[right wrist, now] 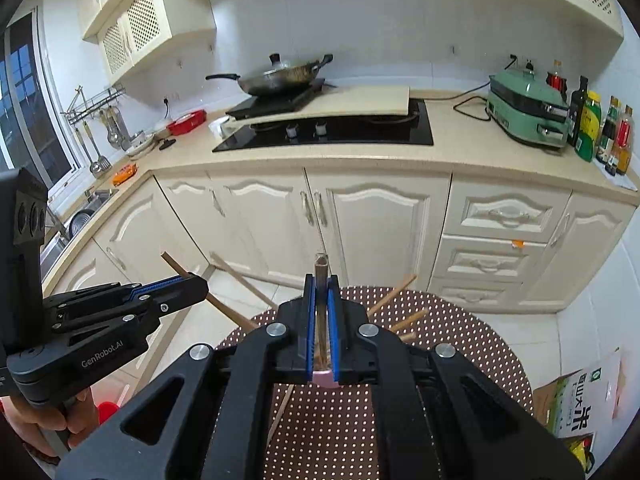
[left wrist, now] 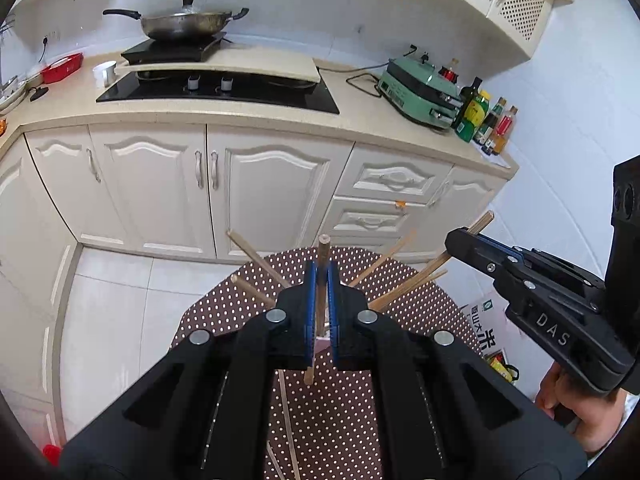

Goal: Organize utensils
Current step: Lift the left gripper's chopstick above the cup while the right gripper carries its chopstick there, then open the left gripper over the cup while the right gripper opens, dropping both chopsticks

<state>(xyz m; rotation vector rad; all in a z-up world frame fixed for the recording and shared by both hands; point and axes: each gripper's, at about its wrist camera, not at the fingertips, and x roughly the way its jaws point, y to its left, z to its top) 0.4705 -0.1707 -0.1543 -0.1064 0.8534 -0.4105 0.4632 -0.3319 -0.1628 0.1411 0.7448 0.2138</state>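
My left gripper (left wrist: 321, 276) is shut on a light wooden chopstick (left wrist: 323, 246) that stands nearly upright between the blue pads. My right gripper (right wrist: 321, 292) is shut on a darker chopstick (right wrist: 321, 266), also upright. Both hold above a pink holder (right wrist: 323, 378), mostly hidden behind the jaws, from which several chopsticks (left wrist: 400, 288) fan out. It stands on a round table with a brown polka-dot cloth (right wrist: 460, 344). A loose chopstick (right wrist: 280, 412) lies on the cloth. The right gripper shows at the right of the left wrist view (left wrist: 468, 236), the left gripper at the left of the right wrist view (right wrist: 196, 284).
White kitchen cabinets (left wrist: 260, 188) and a counter with a hob (left wrist: 220, 88), a wok (left wrist: 184, 24), a green appliance (left wrist: 420, 92) and bottles (left wrist: 480, 116) stand behind the table. A rice bag (right wrist: 580, 400) sits on the floor to the right.
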